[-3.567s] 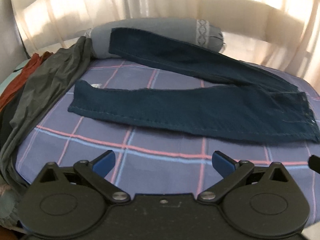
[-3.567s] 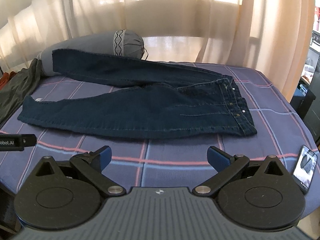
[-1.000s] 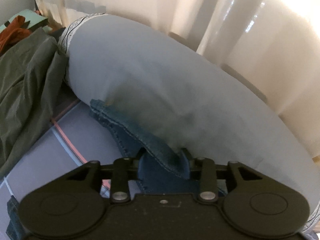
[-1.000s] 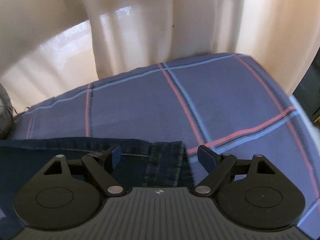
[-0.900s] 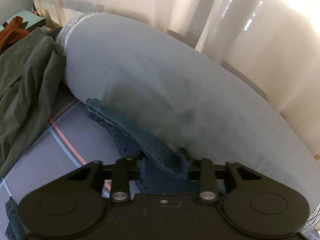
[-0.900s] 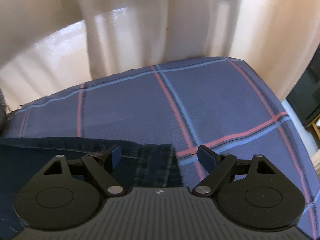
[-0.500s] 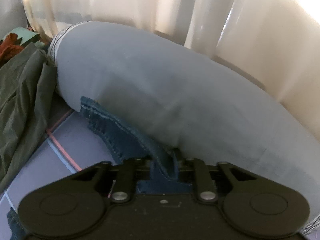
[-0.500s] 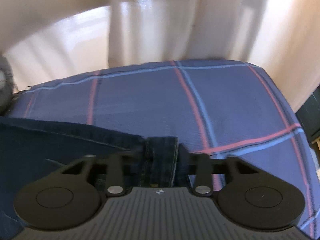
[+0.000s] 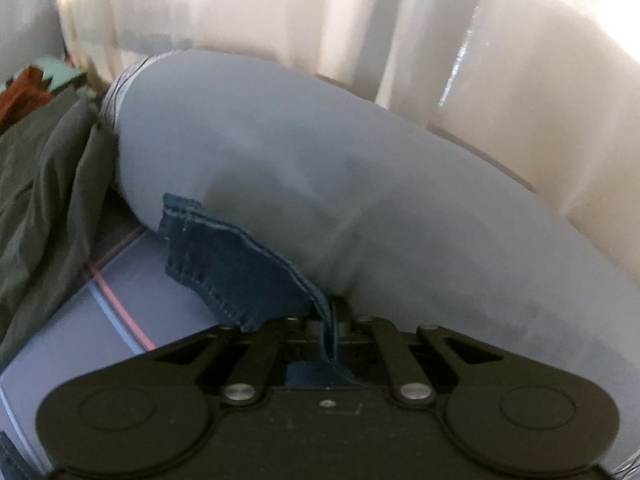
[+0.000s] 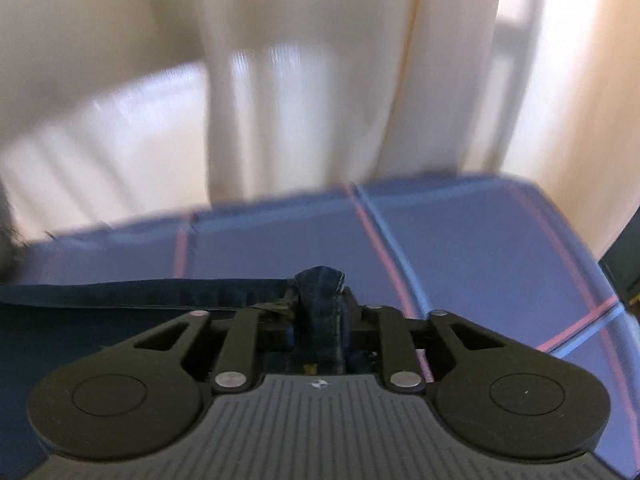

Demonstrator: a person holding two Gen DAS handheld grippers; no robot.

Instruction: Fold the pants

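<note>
The dark blue jeans lie on a bed with a blue plaid sheet (image 10: pixel 460 248). My left gripper (image 9: pixel 326 328) is shut on the hem of the far leg (image 9: pixel 224 264), lifted a little and pressed against a grey bolster pillow (image 9: pixel 340 184). My right gripper (image 10: pixel 320 312) is shut on a bunched fold of the jeans' waistband (image 10: pixel 320 284) near the far edge of the bed. The far edge of the jeans (image 10: pixel 120 292) runs off to the left. Most of the jeans are hidden below both grippers.
A dark green garment (image 9: pixel 44 176) and a rust-coloured one (image 9: pixel 22 88) lie piled at the left of the bolster. Cream curtains (image 10: pixel 312 80) hang right behind the bed. The bed's right corner drops off near a dark object (image 10: pixel 624 264).
Both grippers came in from the near side of the bed. My left closed on the leg hem and lifted it; my right closed on the waistband and raised it.
</note>
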